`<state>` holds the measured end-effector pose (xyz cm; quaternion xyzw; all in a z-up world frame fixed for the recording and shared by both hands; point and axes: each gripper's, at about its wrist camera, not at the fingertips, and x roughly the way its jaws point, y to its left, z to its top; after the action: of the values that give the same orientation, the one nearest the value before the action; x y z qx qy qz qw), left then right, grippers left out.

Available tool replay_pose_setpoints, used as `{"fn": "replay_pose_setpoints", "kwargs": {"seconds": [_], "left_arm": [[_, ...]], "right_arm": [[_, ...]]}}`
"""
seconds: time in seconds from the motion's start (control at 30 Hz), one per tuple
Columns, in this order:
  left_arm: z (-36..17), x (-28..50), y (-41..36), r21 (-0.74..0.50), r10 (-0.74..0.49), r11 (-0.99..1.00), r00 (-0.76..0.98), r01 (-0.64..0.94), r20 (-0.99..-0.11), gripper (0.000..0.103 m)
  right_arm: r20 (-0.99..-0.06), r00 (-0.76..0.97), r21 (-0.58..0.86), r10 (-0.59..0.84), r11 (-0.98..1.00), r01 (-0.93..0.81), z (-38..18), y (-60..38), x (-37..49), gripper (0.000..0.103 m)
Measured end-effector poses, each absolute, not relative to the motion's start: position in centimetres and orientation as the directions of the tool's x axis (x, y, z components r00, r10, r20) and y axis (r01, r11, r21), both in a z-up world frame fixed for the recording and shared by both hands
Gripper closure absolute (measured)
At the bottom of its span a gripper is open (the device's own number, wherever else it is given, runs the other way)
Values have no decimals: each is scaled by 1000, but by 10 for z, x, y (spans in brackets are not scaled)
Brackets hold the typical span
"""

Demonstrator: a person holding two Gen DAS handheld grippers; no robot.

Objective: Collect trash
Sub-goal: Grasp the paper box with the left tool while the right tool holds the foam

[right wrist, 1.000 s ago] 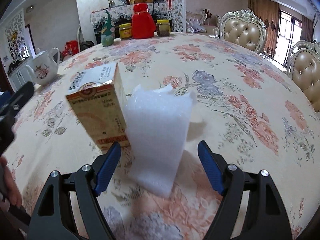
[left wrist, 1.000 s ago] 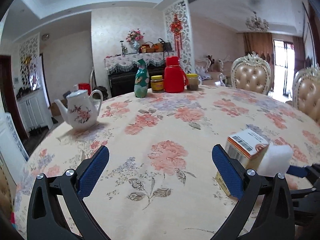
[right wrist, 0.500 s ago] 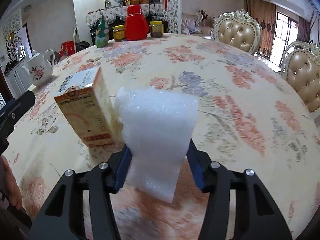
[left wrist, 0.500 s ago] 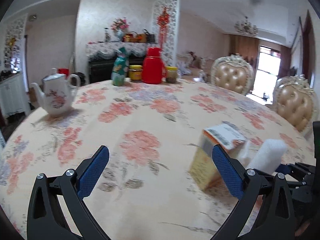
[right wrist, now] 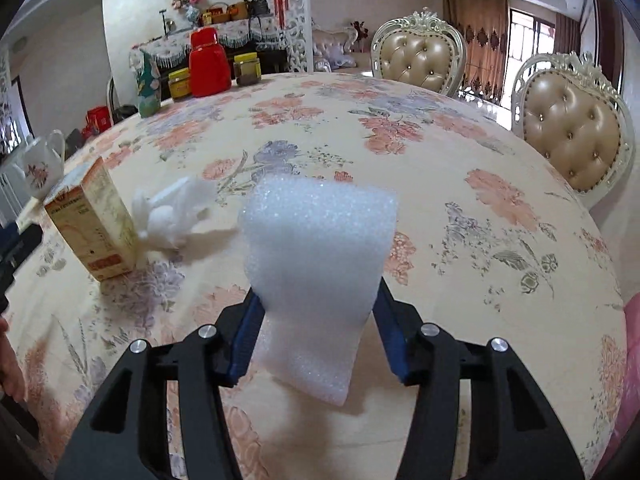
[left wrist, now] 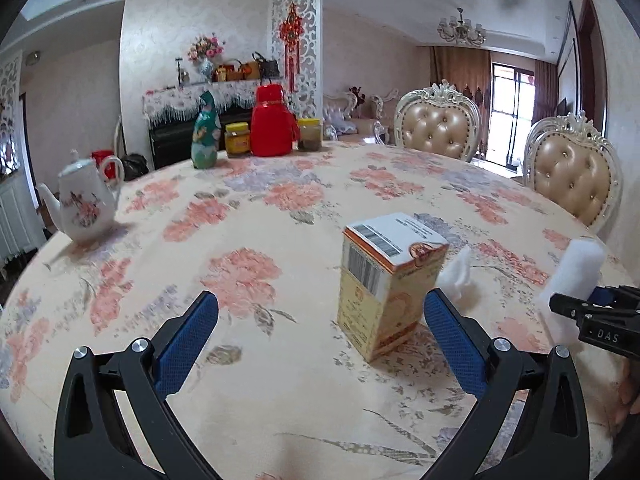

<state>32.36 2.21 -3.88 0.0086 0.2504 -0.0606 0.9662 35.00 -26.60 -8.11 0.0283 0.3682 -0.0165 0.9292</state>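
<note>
My right gripper [right wrist: 316, 312] is shut on a white foam block [right wrist: 320, 256] and holds it above the floral tablecloth. In the left wrist view that block [left wrist: 576, 276] shows at the far right with the right gripper [left wrist: 576, 304] below it. A yellow carton [left wrist: 388, 288] with a barcode label stands upright on the table, also visible at the left of the right wrist view as the carton [right wrist: 96, 228]. A smaller white foam scrap [right wrist: 172, 212] lies beside it. My left gripper [left wrist: 320, 320] is open, and the carton stands just beyond its right finger.
At the table's far edge stand a red flask [left wrist: 272, 128], two jars [left wrist: 238, 144], and a green bottle [left wrist: 205, 132]. A white teapot [left wrist: 82, 204] sits at the left. Two padded chairs [left wrist: 436, 128] stand at the right rim of the round table [left wrist: 280, 400].
My right gripper closed on the foam block and carried it away to the right of the carton, uncovering the small scrap. The left gripper swung toward the carton, which now sits nearer its middle.
</note>
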Motion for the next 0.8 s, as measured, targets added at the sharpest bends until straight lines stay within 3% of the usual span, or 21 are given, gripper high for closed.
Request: {"fn": "replay_pose_setpoints", "kwargs": {"seconds": [0.33,0.67,0.77,0.8], "left_arm": [[-42,328,-10,-69,-201,978,821,194,-534,7],[-51,373,-37,-17,-54,998,801,54,-596,12],[-54,384,-44,9,-28,999,789,42,-614,28],[-56,385,-45,10,-27,999,780,43,-625,42]], "right_arm": [[-647,762,30,-33,997,69,-74,-264,344,51],[-631,776,37,-21,998,57,-72,-264,342,51],[-632,775,36,-18,998,52,-72,-263,342,51],[-631,776,38,-15,998,51,-72,-263,342,51]]}}
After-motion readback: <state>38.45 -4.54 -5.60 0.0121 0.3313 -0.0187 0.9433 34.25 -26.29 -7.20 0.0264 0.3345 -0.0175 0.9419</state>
